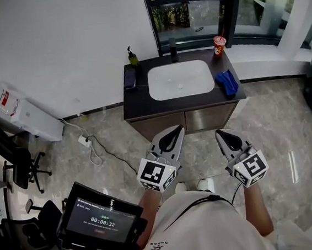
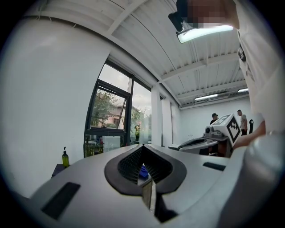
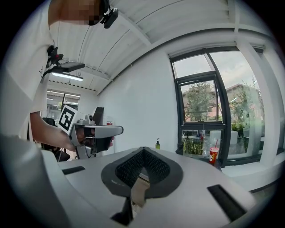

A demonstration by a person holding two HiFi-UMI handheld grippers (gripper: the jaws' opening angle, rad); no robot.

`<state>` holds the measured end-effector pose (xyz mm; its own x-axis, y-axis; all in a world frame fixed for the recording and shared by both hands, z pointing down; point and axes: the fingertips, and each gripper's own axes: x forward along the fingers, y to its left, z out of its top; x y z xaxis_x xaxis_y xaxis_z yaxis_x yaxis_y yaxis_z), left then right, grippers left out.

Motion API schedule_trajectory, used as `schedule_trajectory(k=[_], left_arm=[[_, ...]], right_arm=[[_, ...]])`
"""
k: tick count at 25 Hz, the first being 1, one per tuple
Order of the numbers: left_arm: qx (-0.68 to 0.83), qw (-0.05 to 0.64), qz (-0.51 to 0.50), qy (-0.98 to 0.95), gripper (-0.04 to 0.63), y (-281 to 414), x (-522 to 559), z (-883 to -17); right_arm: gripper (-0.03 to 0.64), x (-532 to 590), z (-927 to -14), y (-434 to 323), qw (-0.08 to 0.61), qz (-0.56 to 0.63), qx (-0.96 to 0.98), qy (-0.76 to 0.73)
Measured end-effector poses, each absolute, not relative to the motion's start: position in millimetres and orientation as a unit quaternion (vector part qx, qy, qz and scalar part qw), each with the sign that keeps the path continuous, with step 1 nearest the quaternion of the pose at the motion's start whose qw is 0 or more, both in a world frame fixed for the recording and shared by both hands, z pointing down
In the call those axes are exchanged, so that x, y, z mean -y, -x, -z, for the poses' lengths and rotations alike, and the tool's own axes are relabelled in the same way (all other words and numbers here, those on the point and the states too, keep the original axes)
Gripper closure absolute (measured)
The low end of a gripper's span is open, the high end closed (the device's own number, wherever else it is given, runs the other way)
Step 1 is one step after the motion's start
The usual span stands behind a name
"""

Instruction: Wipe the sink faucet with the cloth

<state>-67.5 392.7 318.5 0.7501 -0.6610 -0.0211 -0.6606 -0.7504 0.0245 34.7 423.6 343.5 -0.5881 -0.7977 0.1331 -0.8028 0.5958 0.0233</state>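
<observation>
Left gripper and right gripper side by side, jaws of both together and empty, blue cloth on the bench well ahead of them, faucet beyond, behind the sink.

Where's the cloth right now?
Head view: the cloth lies on the counter, right of the basin, on the near side of the red cup.

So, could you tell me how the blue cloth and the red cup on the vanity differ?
The blue cloth lies crumpled and flat; the red cup stands upright with a straw. The cloth sits beside the basin, toward the front edge; the cup stands at the back corner by the window. Both rest on the dark counter, right of the basin.
</observation>
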Motion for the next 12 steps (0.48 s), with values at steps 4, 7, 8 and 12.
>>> schedule_trajectory(k=[4, 7, 8, 12], left_arm=[[0.352, 0.005, 0.017, -0.936, 0.601, 66.6, -392.7, -316.1], [0.350, 0.006, 0.015, -0.937, 0.601, 64.8, -393.7, -316.9], [0.349, 0.006, 0.015, -0.937, 0.601, 63.9, -393.9, -316.5], [0.347, 0.004, 0.016, -0.938, 0.601, 61.4, -393.5, -315.4]], right_arm=[[0.612, -425.9, -341.3, -34.8, 0.065, -0.016, 0.891, -0.449], [0.612, -425.9, -340.2, -34.2, 0.065, -0.017, 0.891, -0.449], [0.612, -425.6, -339.8, -33.9, 0.065, -0.017, 0.891, -0.449], [0.612, -424.6, -338.4, -29.5, 0.066, -0.012, 0.895, -0.441]])
